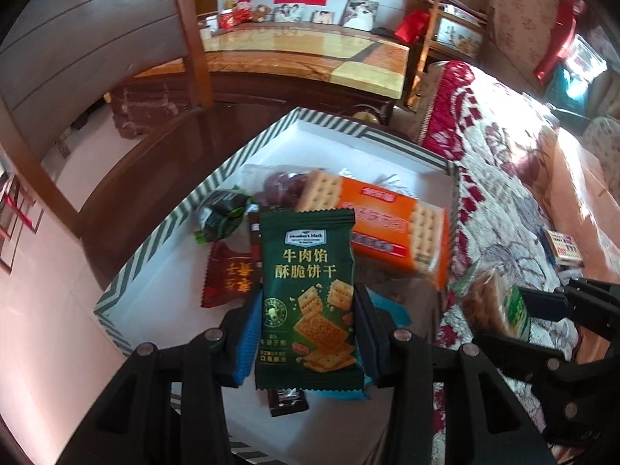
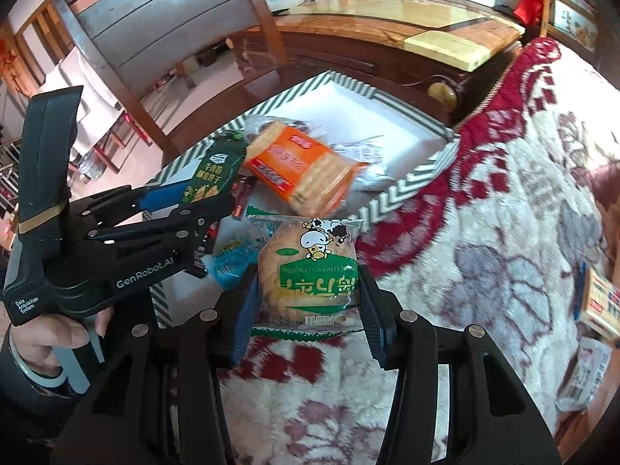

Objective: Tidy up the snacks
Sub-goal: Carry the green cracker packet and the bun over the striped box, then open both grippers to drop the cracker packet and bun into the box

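Writing on the green cracker packet (image 1: 308, 302) reads "Member's Mark" in the left wrist view; it stands upright, long axis vertical, clamped in the left gripper (image 1: 308, 333) above the striped box (image 1: 162, 240) holding an orange cracker pack (image 1: 387, 228). Only the right wrist view shows a hand (image 2: 58, 333) on the "GenRobot.AI" handle and the right gripper (image 2: 308, 302) clamped on a round cake packet (image 2: 308, 275), its label upside down, beside the box over the floral blanket (image 2: 484, 232)

Blurred orange cracker pack (image 2: 300, 170) print.
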Demonstrator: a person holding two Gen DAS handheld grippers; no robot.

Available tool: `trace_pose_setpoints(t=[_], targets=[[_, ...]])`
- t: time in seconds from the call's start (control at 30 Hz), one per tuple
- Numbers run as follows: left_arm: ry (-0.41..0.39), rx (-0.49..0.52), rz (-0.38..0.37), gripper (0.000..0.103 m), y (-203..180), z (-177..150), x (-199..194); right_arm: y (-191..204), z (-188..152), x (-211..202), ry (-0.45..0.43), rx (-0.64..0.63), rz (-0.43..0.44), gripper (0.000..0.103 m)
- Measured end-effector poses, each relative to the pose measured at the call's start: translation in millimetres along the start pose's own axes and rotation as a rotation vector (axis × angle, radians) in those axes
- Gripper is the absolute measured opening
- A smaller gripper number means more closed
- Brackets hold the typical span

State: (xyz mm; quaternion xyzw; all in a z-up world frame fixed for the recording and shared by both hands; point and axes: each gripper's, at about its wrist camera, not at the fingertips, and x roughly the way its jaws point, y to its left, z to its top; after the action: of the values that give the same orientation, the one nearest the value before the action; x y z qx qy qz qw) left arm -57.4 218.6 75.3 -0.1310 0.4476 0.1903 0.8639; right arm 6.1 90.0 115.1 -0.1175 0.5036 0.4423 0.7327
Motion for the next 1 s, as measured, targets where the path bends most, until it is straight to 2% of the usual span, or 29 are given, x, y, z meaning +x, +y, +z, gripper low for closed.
trace_pose_setpoints(t=[0.2,0.43,0.67,0.83,1.0], targets=[[0.007,-0.025,0.005,0.047,8,0,3,19,17,26,0.047,-0.043,0.05,0.048],[0.035,-0.047,0.032,0.047,15,1,13,18,36,52,0.077,-0.066,0.056,0.048],[0.046,-0.053,0.044,0.047,16,2,19,10,46,74,0.094,-0.075,0.018,0.048],[0.045,-0.063,0.051,0.047,18,3,20,7,52,78,0.096,-0.042,0.022,0.048],[0.035,-0.073,0.061,0.049,21,2,17,7,46,77,0.093,-0.018,0.081,0.05]])
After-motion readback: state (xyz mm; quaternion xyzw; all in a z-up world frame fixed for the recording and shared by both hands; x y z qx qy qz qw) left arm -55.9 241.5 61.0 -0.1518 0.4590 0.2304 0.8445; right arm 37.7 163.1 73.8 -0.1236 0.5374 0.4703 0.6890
